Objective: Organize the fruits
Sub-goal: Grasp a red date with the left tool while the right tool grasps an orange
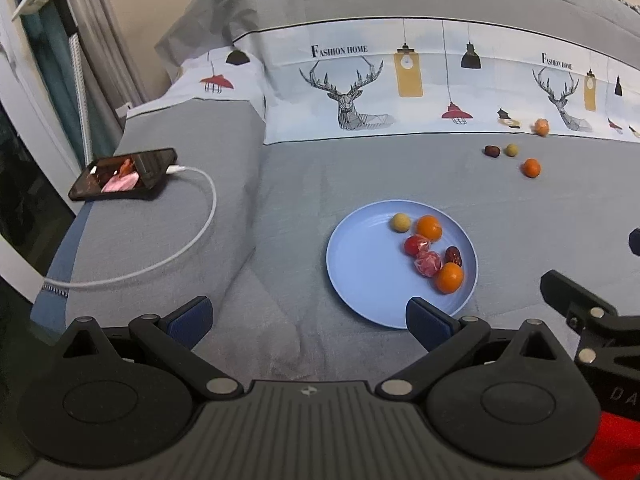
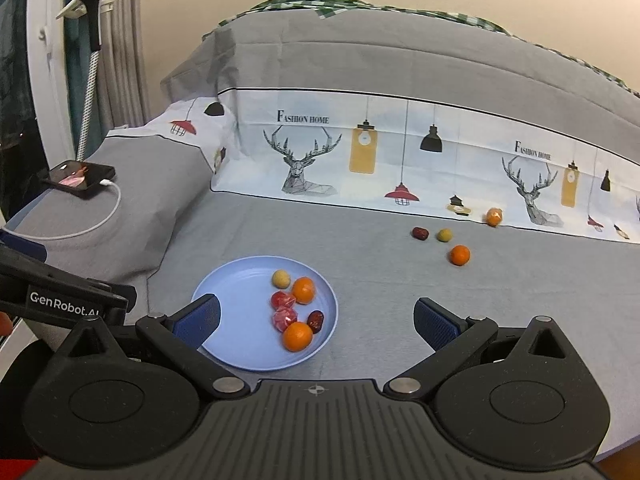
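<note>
Both grippers, left (image 1: 307, 322) & right (image 2: 316, 320), level, jaws wide, over plate (image 2: 224, 344).

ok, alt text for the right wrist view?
Open right gripper hovers over a grey bedspread, above a blue plate holding six small fruits. Four more fruits lie beyond on the bed; a charging phone sits far left.

Left gripper (image 1: 308, 318): matte black plastic body, ribbed grey centre plate with small crosshair mark, two round discs lower frame, silver pivot screws, blue textured finger pads (image 1: 188, 317). Right gripper (image 2: 316, 318): same build; white "GenRobot.AI" lettering on the black housing at left edge. Red sleeve (image 1: 612, 444) lower right corner.
</note>
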Tool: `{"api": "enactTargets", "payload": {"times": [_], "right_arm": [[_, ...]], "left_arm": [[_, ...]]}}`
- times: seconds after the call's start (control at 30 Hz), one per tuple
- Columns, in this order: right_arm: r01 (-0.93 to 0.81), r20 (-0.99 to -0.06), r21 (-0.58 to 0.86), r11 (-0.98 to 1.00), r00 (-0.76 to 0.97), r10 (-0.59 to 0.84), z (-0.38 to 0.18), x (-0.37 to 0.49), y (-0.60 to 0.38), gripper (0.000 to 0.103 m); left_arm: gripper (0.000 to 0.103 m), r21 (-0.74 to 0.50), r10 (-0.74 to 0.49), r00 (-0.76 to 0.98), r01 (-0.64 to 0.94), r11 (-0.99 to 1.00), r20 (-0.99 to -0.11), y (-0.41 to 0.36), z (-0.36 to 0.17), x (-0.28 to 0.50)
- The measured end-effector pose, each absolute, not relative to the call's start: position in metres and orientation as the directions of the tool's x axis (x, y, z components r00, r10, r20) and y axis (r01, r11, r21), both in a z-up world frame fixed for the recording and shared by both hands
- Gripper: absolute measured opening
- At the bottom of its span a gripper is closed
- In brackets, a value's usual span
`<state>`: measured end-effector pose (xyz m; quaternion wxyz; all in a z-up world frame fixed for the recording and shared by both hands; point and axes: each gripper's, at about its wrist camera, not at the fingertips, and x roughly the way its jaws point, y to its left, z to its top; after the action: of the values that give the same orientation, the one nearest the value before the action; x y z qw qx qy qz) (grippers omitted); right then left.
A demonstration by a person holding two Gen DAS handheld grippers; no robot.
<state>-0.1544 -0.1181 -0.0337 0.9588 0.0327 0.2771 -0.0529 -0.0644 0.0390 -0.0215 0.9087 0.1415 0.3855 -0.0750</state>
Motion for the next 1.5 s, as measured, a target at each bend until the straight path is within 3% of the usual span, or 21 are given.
{"api": "enactTargets", "payload": {"times": [0.5,0.7,0.97,1.2,1.5], "right_arm": [[0.340,-0.489,0.060,0.938,0.829,-0.270,-0.044,-0.141,-0.210,0.102],[0.419,-0.505,0.067,0.905,0.797,-0.332,-0.062,-0.119,-0.267,0.102],[0.496,-0.559,0.095,0.863,0.744,-0.366,-0.113,-0.046,-0.343,0.102],[0.553,-0.626,0.122,0.824,0.688,-0.368,-0.183,0.046,-0.374,0.102],[0.547,-0.600,0.055,0.835,0.686,-0.410,-0.235,0.117,-0.380,0.102]], "left_arm": [[0.103,0.211,-0.077,0.649,0.354,0.911,-0.757,-0.036,-0.036,-0.027],[0.103,0.152,-0.135,0.599,0.403,0.902,-0.789,-0.086,-0.051,0.018],[0.103,0.190,-0.166,0.626,0.462,0.866,-0.762,-0.184,-0.081,0.118],[0.103,0.194,-0.222,0.573,0.575,0.795,-0.789,-0.277,-0.136,0.221],[0.103,0.191,-0.241,0.501,0.664,0.723,-0.831,-0.331,-0.195,0.268]]}}
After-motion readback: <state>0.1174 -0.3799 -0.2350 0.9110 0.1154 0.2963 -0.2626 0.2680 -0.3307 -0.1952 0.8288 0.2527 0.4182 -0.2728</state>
